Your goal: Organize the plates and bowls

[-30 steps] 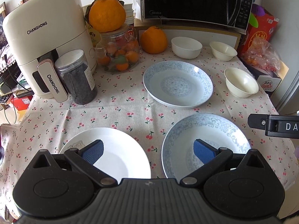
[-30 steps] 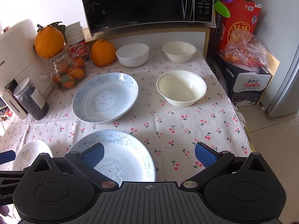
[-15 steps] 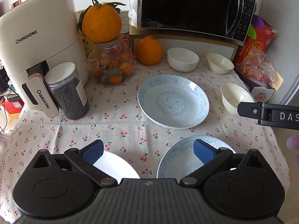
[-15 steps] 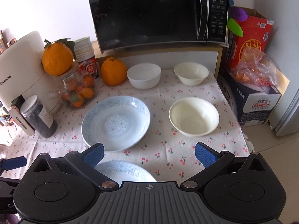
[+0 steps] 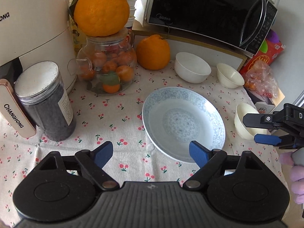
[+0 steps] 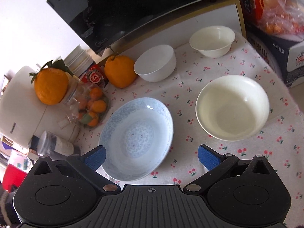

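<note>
A blue-patterned plate (image 5: 183, 122) (image 6: 135, 138) lies mid-table on the cherry-print cloth. Behind it stand a white bowl (image 5: 191, 70) (image 6: 154, 62) and a small cream bowl (image 5: 229, 77) (image 6: 211, 39). A larger cream bowl (image 6: 232, 107) (image 5: 244, 122) sits to the plate's right. My left gripper (image 5: 150, 153) hovers at the plate's near left edge; its jaws are closing with nothing between them. My right gripper (image 6: 152, 156) (image 5: 260, 129) is open over the plate's near rim, with its left pad (image 6: 95, 156) beside that rim.
A white air fryer (image 5: 34, 22), a dark-filled jar (image 5: 45, 102) and a glass jar of small oranges (image 5: 108, 72) topped by a big orange (image 5: 101, 9) crowd the left. A loose orange (image 5: 153, 52), a microwave (image 5: 209, 11) and boxes (image 6: 281, 43) line the back and right.
Both grippers moved forward over the table; the two near plates dropped out of view. The left jaws narrowed slightly. The right view rolled and now looks down on the patterned plate.
</note>
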Motion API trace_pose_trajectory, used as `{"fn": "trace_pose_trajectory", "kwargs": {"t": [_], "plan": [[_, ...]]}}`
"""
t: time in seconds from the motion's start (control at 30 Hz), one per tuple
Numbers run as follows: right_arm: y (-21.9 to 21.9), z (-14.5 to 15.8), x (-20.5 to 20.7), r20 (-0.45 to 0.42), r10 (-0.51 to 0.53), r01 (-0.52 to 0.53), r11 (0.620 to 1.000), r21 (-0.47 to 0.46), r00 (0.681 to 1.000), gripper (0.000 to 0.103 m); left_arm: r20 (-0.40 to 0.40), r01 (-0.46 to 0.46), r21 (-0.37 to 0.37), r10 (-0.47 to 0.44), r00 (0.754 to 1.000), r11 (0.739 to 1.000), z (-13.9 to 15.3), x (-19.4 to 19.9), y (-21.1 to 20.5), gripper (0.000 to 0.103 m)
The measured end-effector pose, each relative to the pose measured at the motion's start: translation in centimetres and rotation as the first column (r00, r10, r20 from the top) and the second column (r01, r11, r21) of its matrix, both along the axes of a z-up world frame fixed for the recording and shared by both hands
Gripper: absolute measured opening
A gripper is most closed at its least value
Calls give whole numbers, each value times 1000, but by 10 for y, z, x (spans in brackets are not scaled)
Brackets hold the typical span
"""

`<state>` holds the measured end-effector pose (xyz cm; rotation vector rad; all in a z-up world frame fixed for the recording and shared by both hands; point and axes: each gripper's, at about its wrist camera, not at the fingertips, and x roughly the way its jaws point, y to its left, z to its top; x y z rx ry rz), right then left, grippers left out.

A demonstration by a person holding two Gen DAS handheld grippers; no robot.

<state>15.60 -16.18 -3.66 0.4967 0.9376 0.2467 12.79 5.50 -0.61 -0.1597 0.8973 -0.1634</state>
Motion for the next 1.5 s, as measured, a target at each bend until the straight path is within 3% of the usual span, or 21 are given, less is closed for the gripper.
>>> {"fn": "trace_pose_trajectory", "kwargs": {"t": [0.23,0.4,0.6,0.77,0.83,1.0,1.5], "plan": [[-7,-28,23,-83,-59,70,988,135,995,93,-28,-4,-94,1,1000,996,-18,27,8,55],[-5,-45,35,-106,-79,96,981,171,991,81,-56,-11,-128,4,998,992,-32,41,7,42],[-5,-66,41,-154,-125,154,968,197,980,50,-99,-38,-174,21,995,984,-44,51,5,24],[-3,-79,43,-179,-139,174,965,197,974,26,-100,-34,-115,22,995,993,-50,54,1,15],[-2,-81,42,-180,-144,178,966,187,973,21,-98,-35,-104,25,995,994,-51,53,2,10],[-3,-81,41,-180,-148,177,972,156,972,10,-99,-23,-101,13,995,995,-50,52,3,10],[-1,-74,27,-189,-108,128,987,95,976,10,-111,31,-64,-38,993,997,-46,36,-2,11]]}}
